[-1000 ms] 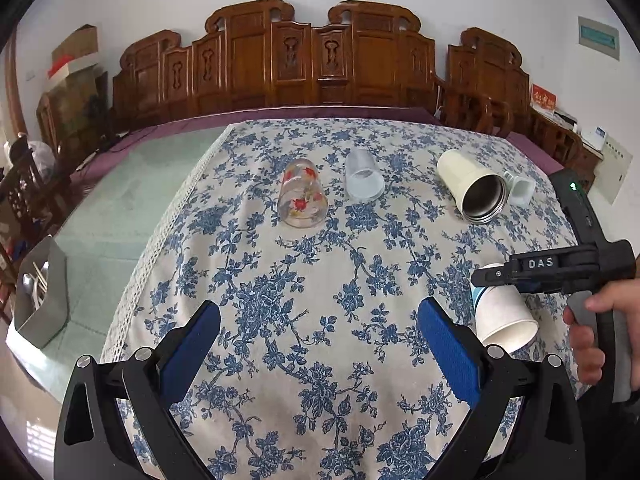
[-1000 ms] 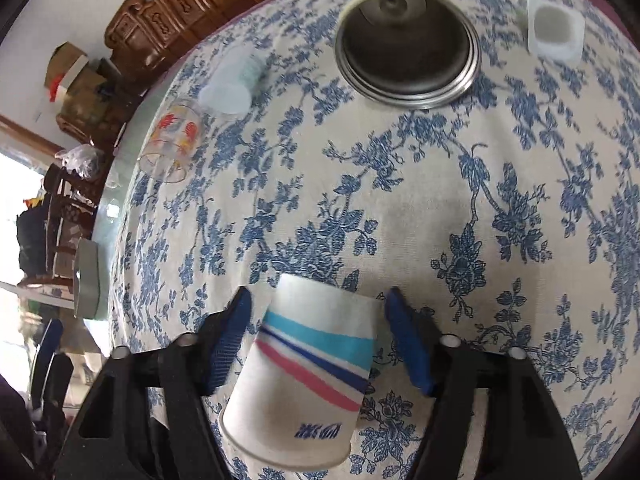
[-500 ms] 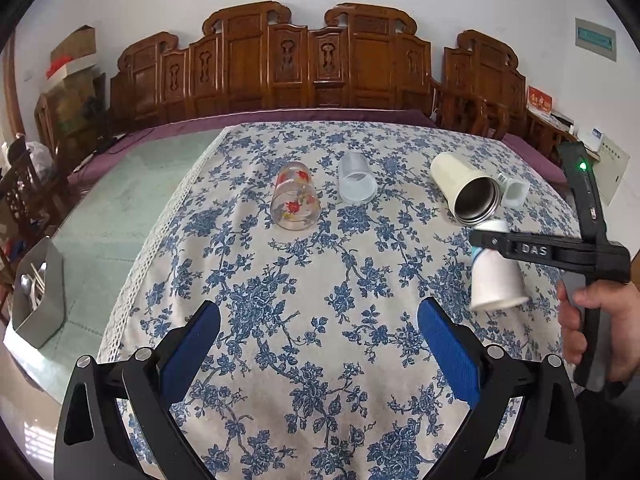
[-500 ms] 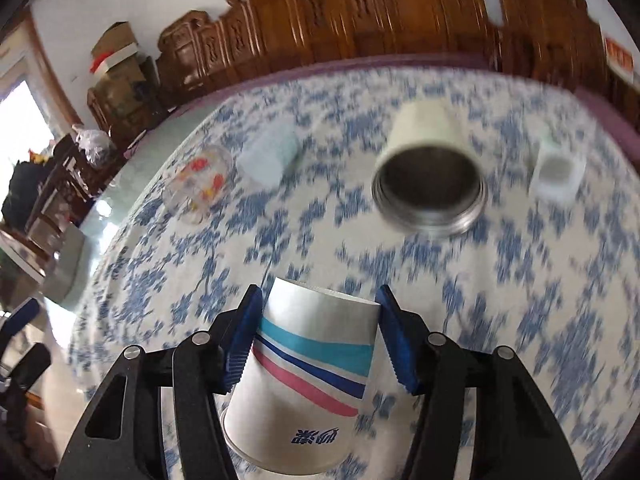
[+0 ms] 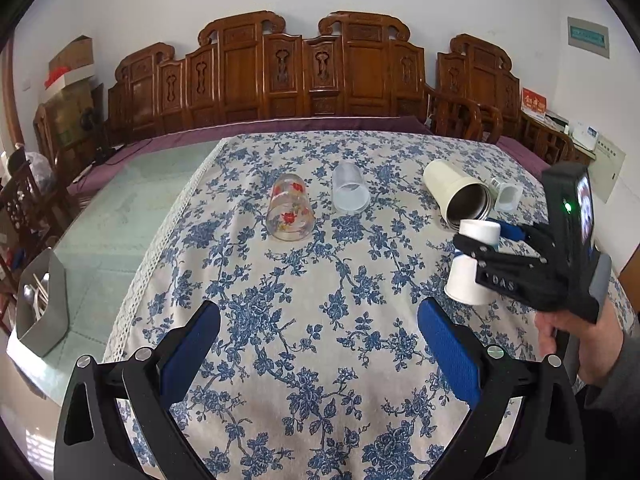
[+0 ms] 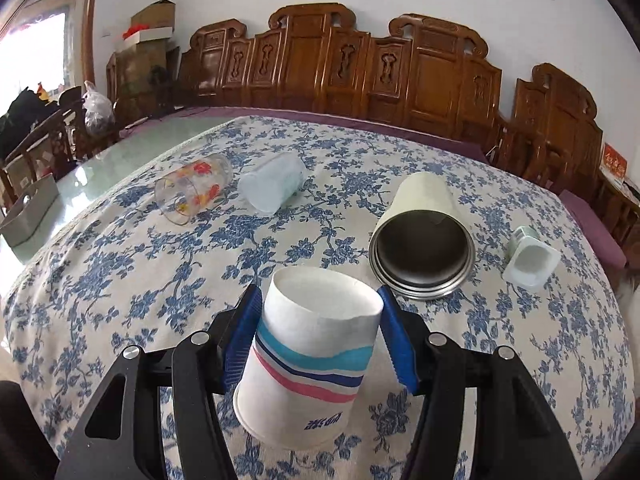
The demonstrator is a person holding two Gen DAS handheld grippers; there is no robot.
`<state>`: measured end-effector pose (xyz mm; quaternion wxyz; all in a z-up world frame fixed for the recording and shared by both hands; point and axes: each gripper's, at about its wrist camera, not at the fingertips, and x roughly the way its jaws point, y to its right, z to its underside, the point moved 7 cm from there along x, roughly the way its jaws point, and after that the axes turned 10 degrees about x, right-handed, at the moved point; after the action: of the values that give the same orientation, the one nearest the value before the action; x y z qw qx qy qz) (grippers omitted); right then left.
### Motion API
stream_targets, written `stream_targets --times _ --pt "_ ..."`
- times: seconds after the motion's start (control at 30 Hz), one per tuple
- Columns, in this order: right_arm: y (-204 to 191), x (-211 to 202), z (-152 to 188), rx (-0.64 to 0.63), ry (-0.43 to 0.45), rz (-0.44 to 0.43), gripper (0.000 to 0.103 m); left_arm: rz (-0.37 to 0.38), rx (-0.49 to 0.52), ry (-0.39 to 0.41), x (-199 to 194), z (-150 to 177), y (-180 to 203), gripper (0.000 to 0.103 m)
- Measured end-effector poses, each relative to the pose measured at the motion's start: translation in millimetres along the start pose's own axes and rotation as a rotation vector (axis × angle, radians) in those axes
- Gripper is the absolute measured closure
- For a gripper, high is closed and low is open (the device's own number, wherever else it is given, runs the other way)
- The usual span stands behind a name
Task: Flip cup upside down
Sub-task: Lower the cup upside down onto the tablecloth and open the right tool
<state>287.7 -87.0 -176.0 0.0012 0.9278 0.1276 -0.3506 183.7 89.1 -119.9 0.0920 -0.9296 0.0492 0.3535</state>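
both tools hang over a tabletop with a blue-flowered cloth, carved wooden chairs lining the white wall behind. left tool is spread apart, holding nothing. right tool is clamped on the striped paper cup, base up, rim down. nearby a glass and steel tumbler lie tipped over.

a matt paper cup, a glossy glass tumbler, a brushed-metal-lined mug, printed cloth tablecloth.
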Motion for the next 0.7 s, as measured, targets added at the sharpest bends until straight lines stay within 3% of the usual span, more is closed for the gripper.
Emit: stream_targets --times 0.27,0.37,0.7 --pt "-3.9 -13.9 22.9 0.024 -0.024 -0.029 0.042 0.001 0.007 0.019 -5.8 -3.6 2.8 0.008" --pt "-1.3 -25.8 25.2 0.064 -0.023 -0.051 0.03 -0.001 0.009 0.028 -8.4 -5.4 6.8 0.008" --pt "23.7 -102.3 22.9 0.19 0.004 -0.068 0.016 -0.029 0.012 0.088 -34.6 -15.4 33.9 0.008"
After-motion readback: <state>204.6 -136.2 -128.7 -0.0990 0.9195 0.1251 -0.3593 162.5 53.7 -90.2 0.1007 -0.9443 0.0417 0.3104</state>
